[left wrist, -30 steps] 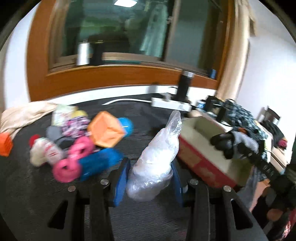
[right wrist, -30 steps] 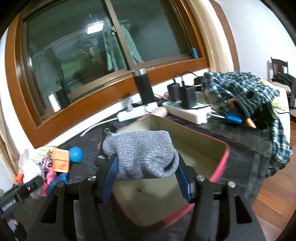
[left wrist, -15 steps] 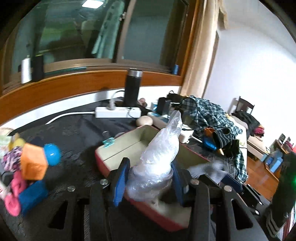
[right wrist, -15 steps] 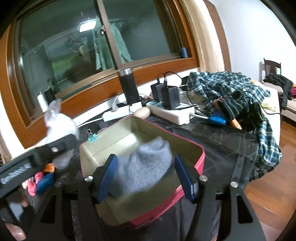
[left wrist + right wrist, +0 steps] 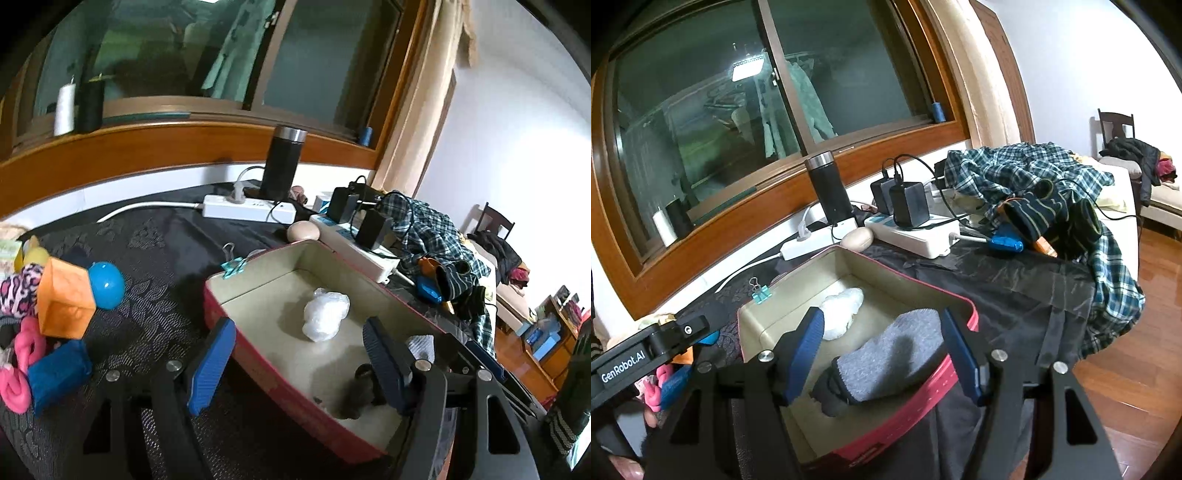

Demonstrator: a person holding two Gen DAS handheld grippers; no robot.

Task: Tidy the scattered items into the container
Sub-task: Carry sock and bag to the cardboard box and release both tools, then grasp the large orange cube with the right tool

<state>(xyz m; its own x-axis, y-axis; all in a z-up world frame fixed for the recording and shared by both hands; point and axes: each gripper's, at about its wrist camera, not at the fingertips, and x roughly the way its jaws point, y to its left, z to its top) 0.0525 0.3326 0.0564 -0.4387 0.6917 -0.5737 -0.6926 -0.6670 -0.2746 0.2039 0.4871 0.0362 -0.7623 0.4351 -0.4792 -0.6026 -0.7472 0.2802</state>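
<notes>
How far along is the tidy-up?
Done: plastic bag and grey sock lie in the red tin. In hand: nothing; left tongs and right tongs are opening, pads clear. Left: orange block, blue ball, pink rope, blue roll.

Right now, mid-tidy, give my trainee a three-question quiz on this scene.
1. True or false: the plastic bag lies inside the red box.
2. What lies between the right gripper pads: A grey sock, B binder clip, C blue ball?
3. Fill in: the left gripper holds ____.

Key: 1 true. 2 A, lying in the box, jaws opening. 3 nothing; its jaws are opening.
</notes>
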